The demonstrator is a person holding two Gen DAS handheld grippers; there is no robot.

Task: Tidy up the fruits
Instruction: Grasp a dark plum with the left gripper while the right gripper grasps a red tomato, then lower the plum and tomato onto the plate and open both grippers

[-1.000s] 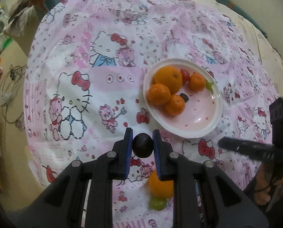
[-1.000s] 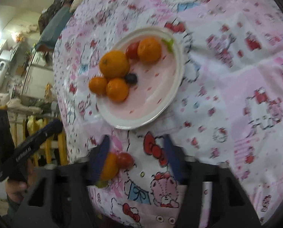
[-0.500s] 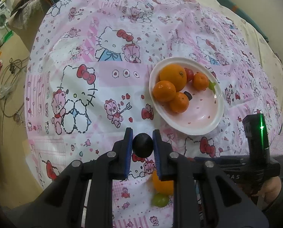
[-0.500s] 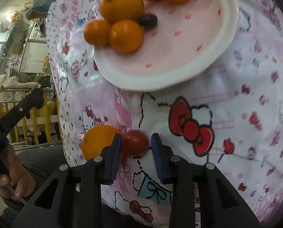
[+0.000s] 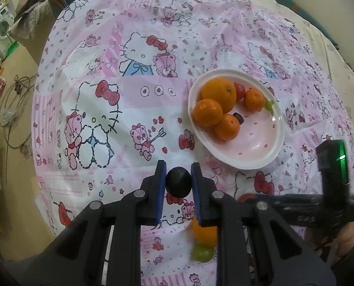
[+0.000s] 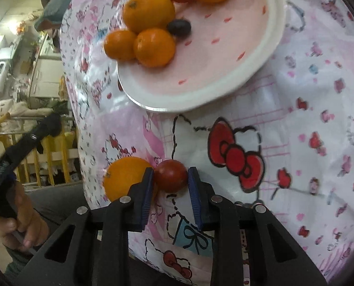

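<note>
Pink cartoon-cat tablecloth (image 5: 134, 109); pink-speckled white plate (image 5: 255, 159); orange mandarins (image 5: 207, 115); possibly black grape (image 5: 178, 182).

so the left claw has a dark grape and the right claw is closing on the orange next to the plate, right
Not quite. The left claw does hold the dark grape, but the right claw has just been closing on the red tomato, not the orange beside it. The right wrist view shows it, near the plate.

Left black two-finger gripper with blue pads (image 5: 178, 183) clamped on a dark round grape (image 5: 178, 182), pitched steeply down. Right black blue-padded gripper (image 6: 171, 177) jaws just been closing, pads now against a small red tomato (image 6: 171, 176).
</note>
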